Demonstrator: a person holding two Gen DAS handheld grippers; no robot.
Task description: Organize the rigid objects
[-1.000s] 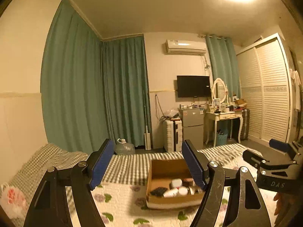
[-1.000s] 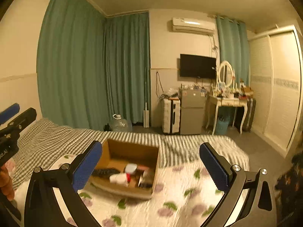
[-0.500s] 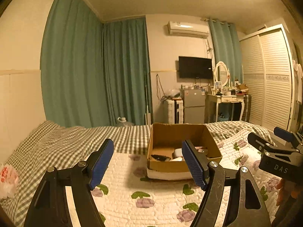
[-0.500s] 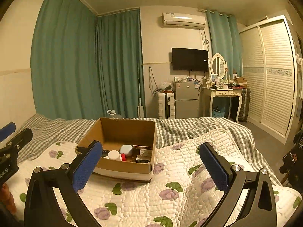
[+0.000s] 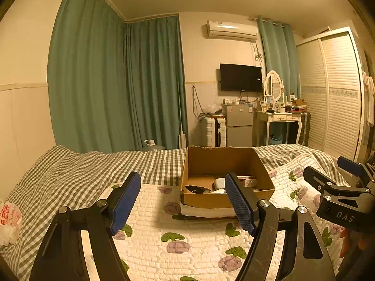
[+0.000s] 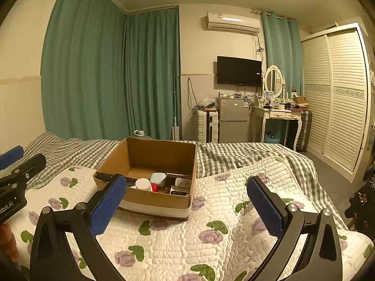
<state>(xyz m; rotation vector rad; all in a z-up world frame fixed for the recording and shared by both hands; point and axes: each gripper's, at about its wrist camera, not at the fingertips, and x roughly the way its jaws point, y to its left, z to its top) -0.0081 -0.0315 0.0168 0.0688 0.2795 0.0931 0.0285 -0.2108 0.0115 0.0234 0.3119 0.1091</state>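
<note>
An open brown cardboard box [image 6: 150,175] of small rigid items, among them a white round-lidded jar [image 6: 142,183] and a black remote [image 6: 112,177], sits on the floral quilted bed [image 6: 211,229]. The left tongs [image 5: 182,199] and right tongs [image 6: 185,201] hover before it, both spread wide and empty. The items look crowded, so a reach could likely nudge neighbours, or press the box into the soft quilt and tip it.

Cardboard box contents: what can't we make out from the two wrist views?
- Left wrist: the cardboard box near wall and the left gripper finger hide most items; only a dark object shows.
- Right wrist: the right gripper finger covers the box's near-left corner; small items beside the white round lid are too small to identify.
</note>
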